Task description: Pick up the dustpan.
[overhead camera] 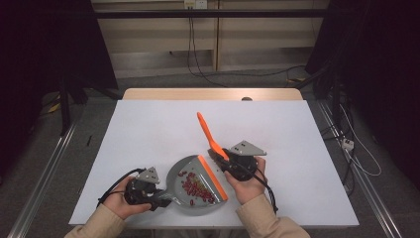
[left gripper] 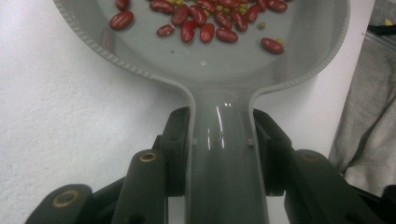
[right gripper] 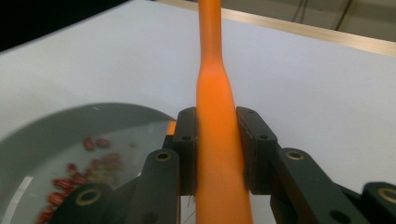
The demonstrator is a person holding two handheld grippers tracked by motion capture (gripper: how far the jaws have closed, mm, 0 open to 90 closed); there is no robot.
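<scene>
A grey dustpan [overhead camera: 176, 174] with an orange front lip [overhead camera: 213, 177] lies at the near middle of the white table. Several red beans [overhead camera: 198, 187] sit in it. My left gripper [overhead camera: 161, 201] is shut on the dustpan's handle [left gripper: 219, 177], with its pads [left gripper: 177, 140] pressed on both sides. Red beans [left gripper: 205, 18] and a few small yellow bits lie in the pan ahead. My right gripper [overhead camera: 225, 161] is just right of the pan's lip, shut on a long orange tool handle [overhead camera: 205, 130] that slants away toward the table's back. The orange handle [right gripper: 215, 93] runs straight up between the jaws, and its working end is hidden.
The white table top [overhead camera: 297, 139] stretches wide to the back and both sides, with a wooden edge [overhead camera: 213, 94] behind it. Cables [overhead camera: 198, 54] trail on the floor beyond. A beige sleeve [left gripper: 369, 121] hangs off the table edge at the right of the left gripper view.
</scene>
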